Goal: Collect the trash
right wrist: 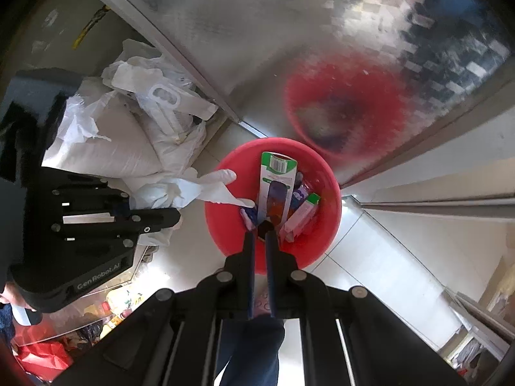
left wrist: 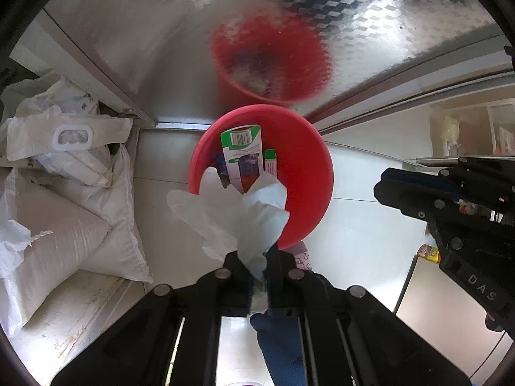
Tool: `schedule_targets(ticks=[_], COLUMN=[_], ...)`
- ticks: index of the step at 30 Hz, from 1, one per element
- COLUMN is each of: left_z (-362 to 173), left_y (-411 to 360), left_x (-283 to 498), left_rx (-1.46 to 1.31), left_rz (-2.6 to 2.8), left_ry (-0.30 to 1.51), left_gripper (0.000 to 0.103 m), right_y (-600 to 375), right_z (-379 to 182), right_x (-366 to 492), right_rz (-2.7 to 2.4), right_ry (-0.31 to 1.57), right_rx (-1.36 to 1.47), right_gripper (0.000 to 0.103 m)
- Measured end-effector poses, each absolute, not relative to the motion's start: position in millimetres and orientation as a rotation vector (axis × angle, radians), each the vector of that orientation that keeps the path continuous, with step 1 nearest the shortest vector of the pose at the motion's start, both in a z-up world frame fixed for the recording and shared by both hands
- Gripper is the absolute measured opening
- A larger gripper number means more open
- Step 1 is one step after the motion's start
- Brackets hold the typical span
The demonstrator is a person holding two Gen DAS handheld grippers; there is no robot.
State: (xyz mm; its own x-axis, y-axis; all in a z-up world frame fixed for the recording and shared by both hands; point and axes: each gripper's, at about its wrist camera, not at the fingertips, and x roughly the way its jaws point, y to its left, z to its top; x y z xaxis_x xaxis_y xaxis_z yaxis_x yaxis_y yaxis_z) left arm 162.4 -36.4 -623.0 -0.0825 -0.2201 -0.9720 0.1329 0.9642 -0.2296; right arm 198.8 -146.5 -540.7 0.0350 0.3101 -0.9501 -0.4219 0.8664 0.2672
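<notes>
Pale glossy floor tiles (left wrist: 360, 225) run under both grippers, up to a patterned metal door (left wrist: 161, 32) at the far side. Nearest in the left wrist view, the left gripper (left wrist: 257, 257) has its two fingers clamped on a white disposable glove (left wrist: 231, 212), which hangs just above the near left rim of a red plastic bucket (left wrist: 309, 173). One glove finger reaches over the rim, above the bucket's contents. In the right wrist view the right gripper (right wrist: 259, 238) hangs over the near part of the same bucket (right wrist: 325, 225), its fingers close together with only a thin gap and nothing visible between them; I cannot tell if they touch the trash below. Inside the bucket stands a green and white blister card (right wrist: 275, 183) with a barcode at its top, and just right of it a small green-topped box (right wrist: 302, 212), tilted. Between them some purple and blue wrappers (right wrist: 297, 193) are visible. On the left, near the bucket, white woven sacks (left wrist: 74, 225) lie piled on the floor. Farther, the metal door shows a blurred red reflection (left wrist: 273, 54) of the bucket.
</notes>
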Motion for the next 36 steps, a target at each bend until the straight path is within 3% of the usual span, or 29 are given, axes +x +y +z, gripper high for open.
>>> schedule_targets(ticks=[5,11,14,16,21,36], left_z=[-619,-611,-606,-602,-589,-487], left_y=[-42,-46,-50,-52,-60,-46], left_x=[163,162,163,163,160,138], left_rx=[-0.054,-0.077,-0.071,-0.054,0.031,0.013], left_rz=[-0.33,-0.329,-0.333,-0.329,-0.31,-0.215], left_ry=[1.624,1.58,1.56,1.548,1.515,1.428], left_gripper=[0.014,0.038,0.055,0.076,0.084,0.086], right_y=[-148,-156,-163,-167,-172,-168], right_z=[-541,-541,-539,-537,-532,-451], right_x=[196,193,191,189,185,166], right_rz=[0.555,0.532,0.519,0.512,0.509,0.579], right_ry=[1.44,1.447,1.447,1.447,1.451,1.351], right_rx=[-0.097,-0.092,-0.086,-0.082,-0.095,-0.151], right_gripper=[0.006,0.006,0.006,0.006,0.006,0.006])
